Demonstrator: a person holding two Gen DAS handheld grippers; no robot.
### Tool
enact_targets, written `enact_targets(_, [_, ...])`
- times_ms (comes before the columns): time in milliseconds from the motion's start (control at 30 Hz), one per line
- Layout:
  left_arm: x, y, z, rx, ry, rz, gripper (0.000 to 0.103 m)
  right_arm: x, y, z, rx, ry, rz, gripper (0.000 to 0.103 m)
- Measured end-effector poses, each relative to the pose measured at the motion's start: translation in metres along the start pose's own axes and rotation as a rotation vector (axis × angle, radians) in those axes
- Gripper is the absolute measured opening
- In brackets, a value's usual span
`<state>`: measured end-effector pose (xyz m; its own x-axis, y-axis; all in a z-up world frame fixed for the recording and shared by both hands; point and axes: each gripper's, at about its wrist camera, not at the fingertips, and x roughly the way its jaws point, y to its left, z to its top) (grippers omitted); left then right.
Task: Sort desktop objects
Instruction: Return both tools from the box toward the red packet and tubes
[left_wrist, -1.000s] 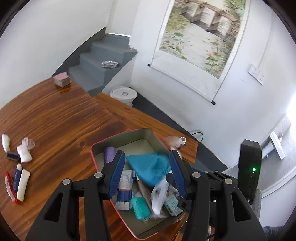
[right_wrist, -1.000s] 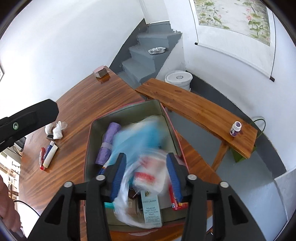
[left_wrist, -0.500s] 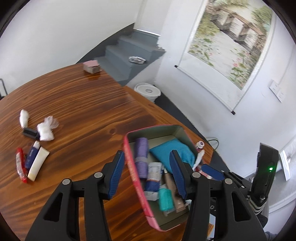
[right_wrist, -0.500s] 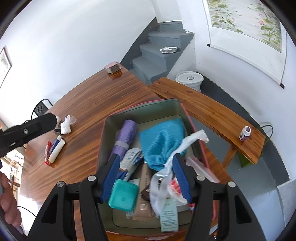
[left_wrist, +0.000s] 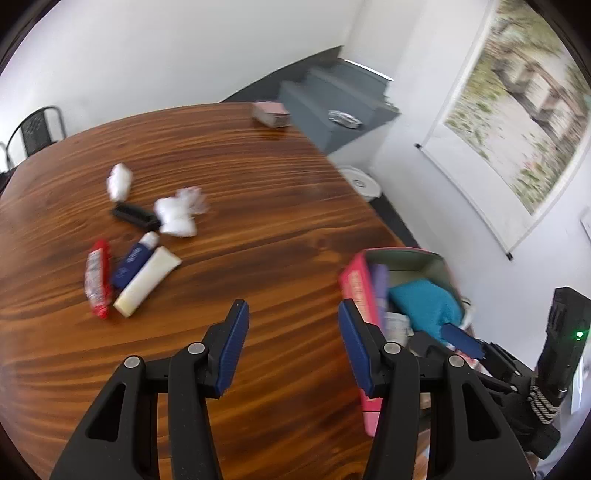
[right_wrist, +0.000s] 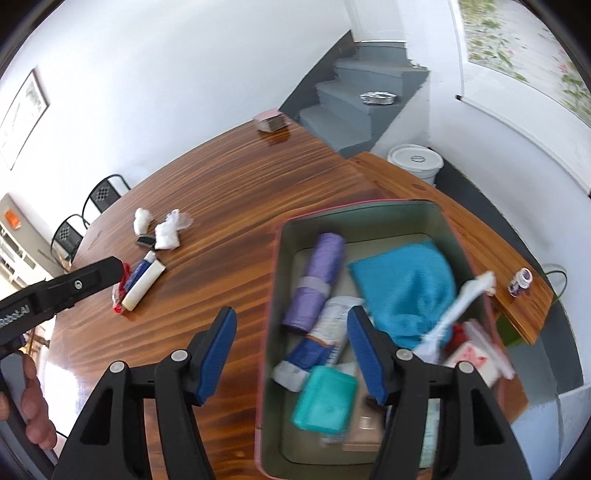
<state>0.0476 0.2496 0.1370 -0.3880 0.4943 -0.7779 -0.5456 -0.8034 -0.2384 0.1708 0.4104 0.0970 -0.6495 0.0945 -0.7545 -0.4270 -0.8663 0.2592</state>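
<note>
Both the left gripper and right gripper, its jaws just opened wider, are held apart and empty. The cream plastic squeeze tube on the round wooden table, likely light and slippery, is best gripped mid-body.

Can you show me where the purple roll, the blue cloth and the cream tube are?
purple roll (right_wrist: 320, 276), right wrist view, its middle.
blue cloth (right_wrist: 410, 284), right wrist view, its centre.
cream tube (left_wrist: 147, 281), left wrist view, mid-body.

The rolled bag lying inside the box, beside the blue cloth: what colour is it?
Purple, or lilac: the rolled bag shows best in the right wrist view.
</note>
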Motion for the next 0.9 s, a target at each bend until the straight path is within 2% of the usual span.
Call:
enact_targets(500, [0.004, 0.123, -0.007, -0.2, 0.028, 0.166, 0.054, 0.039, 0.076, -0.005, -0.104, 0.096, 0.066, 0.076])
enact_targets(900, [0.021, 0.184, -0.003, -0.255, 0.074, 0.205, 0.054, 0.071, 0.12, -0.009, -0.14, 0.168, 0.072, 0.078])
